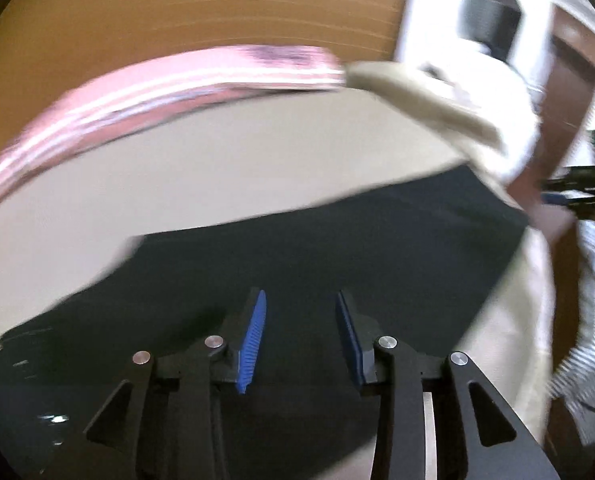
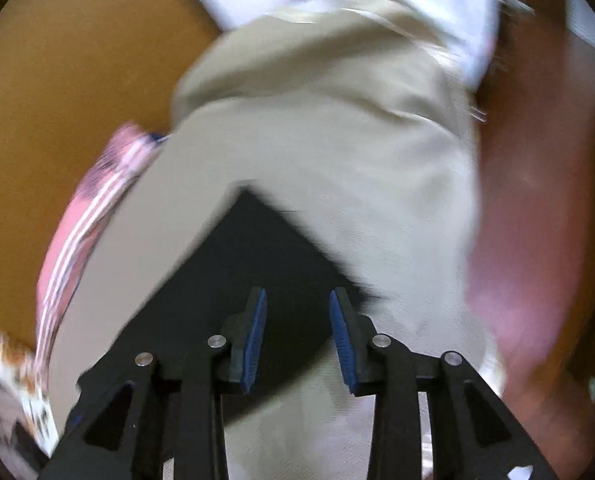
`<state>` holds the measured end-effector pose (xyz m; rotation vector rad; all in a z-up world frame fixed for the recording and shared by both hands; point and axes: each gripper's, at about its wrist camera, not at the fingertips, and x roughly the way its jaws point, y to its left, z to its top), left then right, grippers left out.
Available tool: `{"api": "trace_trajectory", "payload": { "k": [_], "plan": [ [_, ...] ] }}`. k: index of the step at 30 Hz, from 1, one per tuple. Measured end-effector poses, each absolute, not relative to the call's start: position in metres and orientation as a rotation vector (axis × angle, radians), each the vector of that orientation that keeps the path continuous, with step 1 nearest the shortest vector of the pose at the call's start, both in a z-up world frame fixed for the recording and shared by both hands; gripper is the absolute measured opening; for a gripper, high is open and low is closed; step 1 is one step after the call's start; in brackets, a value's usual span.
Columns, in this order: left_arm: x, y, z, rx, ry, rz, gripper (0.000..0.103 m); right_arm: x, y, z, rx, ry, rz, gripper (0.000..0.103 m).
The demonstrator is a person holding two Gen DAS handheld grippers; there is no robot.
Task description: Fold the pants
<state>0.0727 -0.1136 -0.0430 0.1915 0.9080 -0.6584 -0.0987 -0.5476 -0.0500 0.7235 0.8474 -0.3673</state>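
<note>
1. The left tool (image 1: 300,336) is spread, nothing between its blue pads, hovering over dark pants (image 1: 337,248).
2. The right tool (image 2: 297,338) is likewise spread and empty, above a corner of the pants (image 2: 253,248).
3. The pants lie flat on a beige sheet (image 1: 217,176) over the bed.
4. A pink striped cloth (image 1: 137,84) borders the sheet.

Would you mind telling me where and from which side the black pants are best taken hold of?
Judging from the right wrist view, grip the black pants at the pointed corner lying flat on the beige sheet. It is the one free edge with clear sheet around it. Come from above, tilted downward, with the open right tool.
</note>
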Motion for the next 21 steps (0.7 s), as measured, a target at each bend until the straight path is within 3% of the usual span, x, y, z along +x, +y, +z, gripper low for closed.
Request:
{"api": "trace_trajectory", "payload": {
  "k": [10, 21],
  "plan": [
    [0.102, 0.012, -0.059, 0.138, 0.938, -0.318, 0.038, 0.115, -0.295, -0.059, 0.414, 1.117, 0.378, 0.031],
    [0.086, 0.06, -0.09, 0.037, 0.999, -0.343, 0.037, 0.213, -0.148, -0.119, 0.199, 1.366, 0.665, 0.031]
  ]
}}
